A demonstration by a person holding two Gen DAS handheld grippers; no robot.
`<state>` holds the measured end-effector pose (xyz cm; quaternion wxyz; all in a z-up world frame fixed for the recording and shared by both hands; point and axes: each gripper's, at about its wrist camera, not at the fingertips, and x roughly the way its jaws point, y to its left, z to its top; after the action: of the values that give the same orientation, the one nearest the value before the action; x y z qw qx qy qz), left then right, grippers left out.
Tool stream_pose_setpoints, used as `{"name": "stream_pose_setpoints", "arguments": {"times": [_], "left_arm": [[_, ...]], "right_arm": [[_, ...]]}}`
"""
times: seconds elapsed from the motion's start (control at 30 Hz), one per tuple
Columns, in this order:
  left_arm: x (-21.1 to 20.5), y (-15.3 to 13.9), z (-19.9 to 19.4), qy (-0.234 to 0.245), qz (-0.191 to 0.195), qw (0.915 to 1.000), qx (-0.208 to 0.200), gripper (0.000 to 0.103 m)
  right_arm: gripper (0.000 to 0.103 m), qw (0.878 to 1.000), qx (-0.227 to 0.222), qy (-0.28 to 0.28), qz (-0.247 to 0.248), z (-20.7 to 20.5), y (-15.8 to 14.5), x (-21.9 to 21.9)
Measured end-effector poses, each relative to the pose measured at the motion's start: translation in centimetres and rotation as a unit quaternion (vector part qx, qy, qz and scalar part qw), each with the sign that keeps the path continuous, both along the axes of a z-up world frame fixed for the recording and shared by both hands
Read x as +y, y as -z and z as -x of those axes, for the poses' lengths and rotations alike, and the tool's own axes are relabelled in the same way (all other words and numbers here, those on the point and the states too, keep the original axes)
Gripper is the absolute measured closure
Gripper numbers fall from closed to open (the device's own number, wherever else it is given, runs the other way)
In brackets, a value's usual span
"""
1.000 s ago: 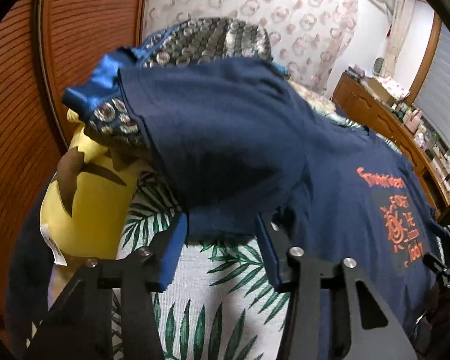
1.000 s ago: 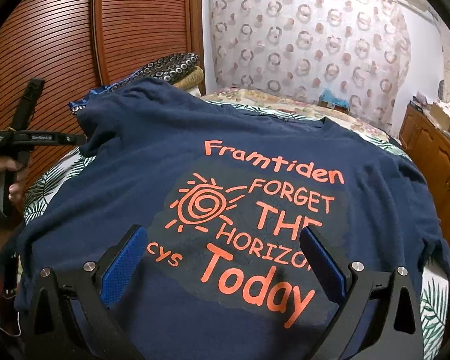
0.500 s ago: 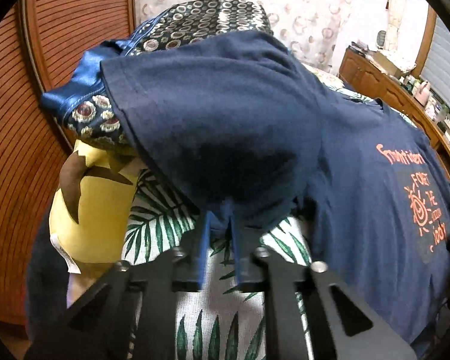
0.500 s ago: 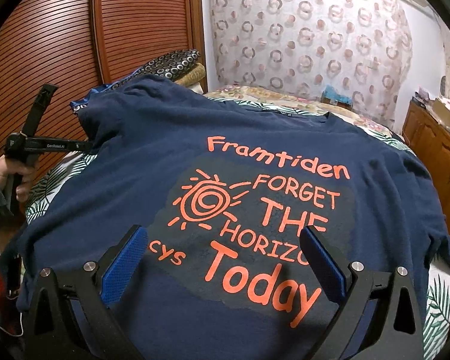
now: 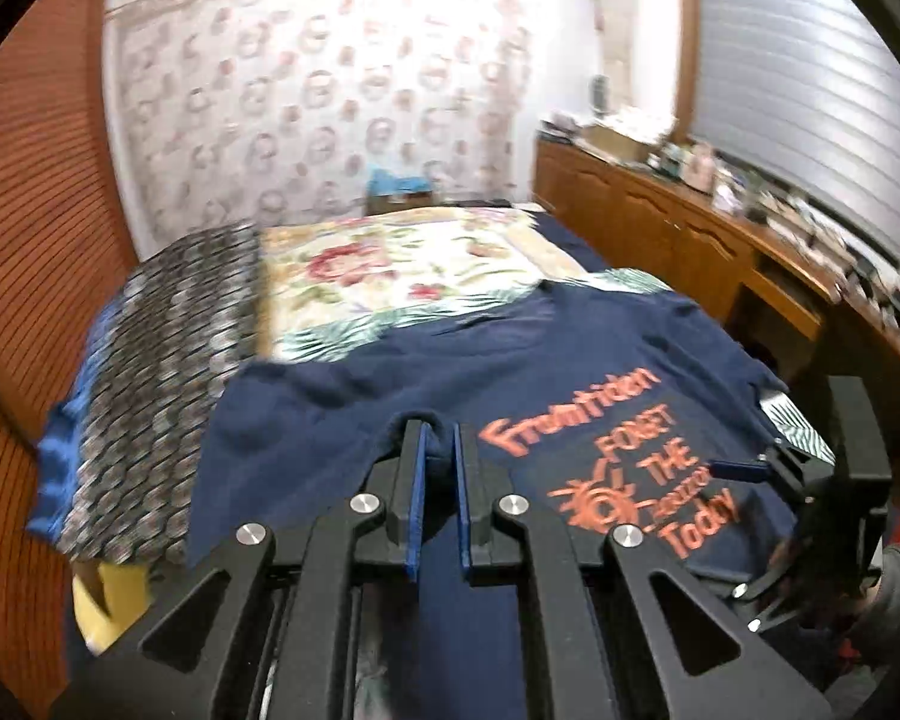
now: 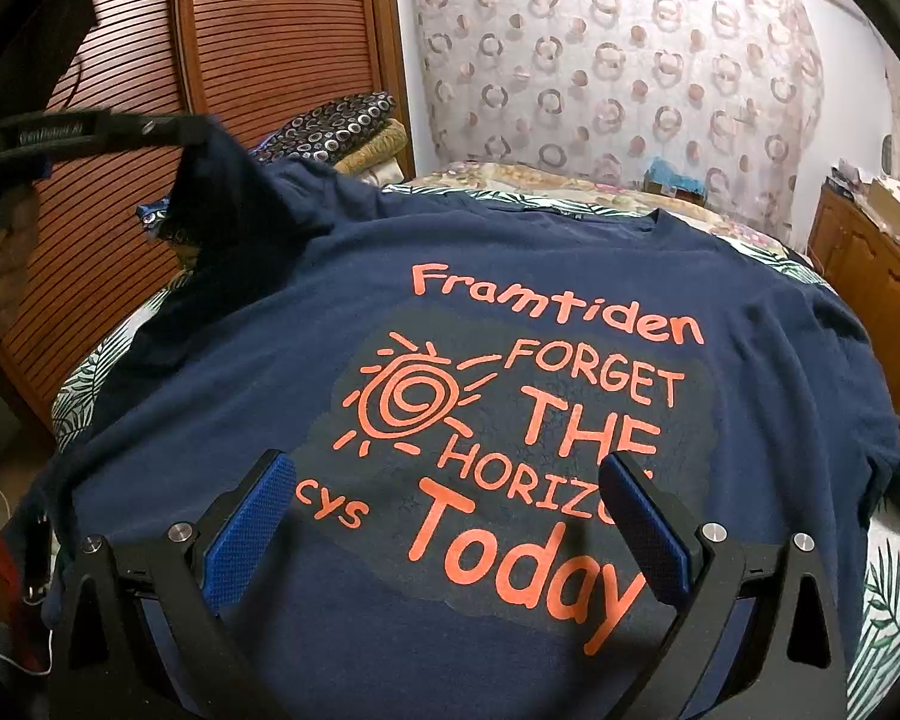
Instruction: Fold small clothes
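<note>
Navy T-shirt [image 6: 510, 420] spread print-up across bed [image 5: 390, 276]. Left gripper [image 5: 437, 468], jaws just closed, clamped on sleeve [image 6: 222, 192], lifted to fold inward. Right gripper [image 6: 450, 516] poised over hem, jaws apart, empty.

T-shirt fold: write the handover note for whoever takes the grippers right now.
Left gripper: its fingers have just closed on the sleeve of the navy T-shirt, which it holds lifted off the bed.
Right gripper: open, nothing between its fingers, above the shirt's lower front near the orange print.
Shirt: print side up, body spread flat on the bed, other sleeve lying out flat.
Done: sleeve picked up.
Left: probably lay that sleeve across the body, fold the other side in, then fold the length.
</note>
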<state>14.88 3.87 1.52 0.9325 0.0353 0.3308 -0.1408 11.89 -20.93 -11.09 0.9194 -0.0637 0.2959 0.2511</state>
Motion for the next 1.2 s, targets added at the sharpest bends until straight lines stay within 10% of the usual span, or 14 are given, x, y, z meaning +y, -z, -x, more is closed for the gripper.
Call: {"name": "stream_pose_setpoints", "arguments": {"times": [0.3, 0.53, 0.83, 0.97, 1.2], "left_arm": [[-1.4, 1.7, -0.3, 0.002, -0.008, 0.9994, 0.034, 0.090], [2.6, 3.6, 2.1, -0.039, -0.002, 0.9983, 0.043, 0.057], [6.4, 10.2, 2.2, -0.079, -0.026, 0.9898, 0.116, 0.047], [7.4, 12.3, 1.8, -0.086, -0.034, 0.9857, 0.141, 0.026], [7.8, 12.9, 2.6, -0.092, -0.016, 0.9882, 0.121, 0.022]], "right_arm": [[0.002, 1.000, 0.006, -0.002, -0.005, -0.1, 0.1, -0.3], [0.002, 1.000, 0.005, -0.003, -0.009, -0.2, 0.1, -0.4], [0.002, 1.000, 0.006, -0.005, -0.004, -0.1, 0.0, -0.2], [0.002, 1.000, 0.004, -0.004, -0.002, 0.1, -0.1, 0.0], [0.002, 1.000, 0.006, -0.007, 0.002, 0.1, -0.1, 0.0]]}}
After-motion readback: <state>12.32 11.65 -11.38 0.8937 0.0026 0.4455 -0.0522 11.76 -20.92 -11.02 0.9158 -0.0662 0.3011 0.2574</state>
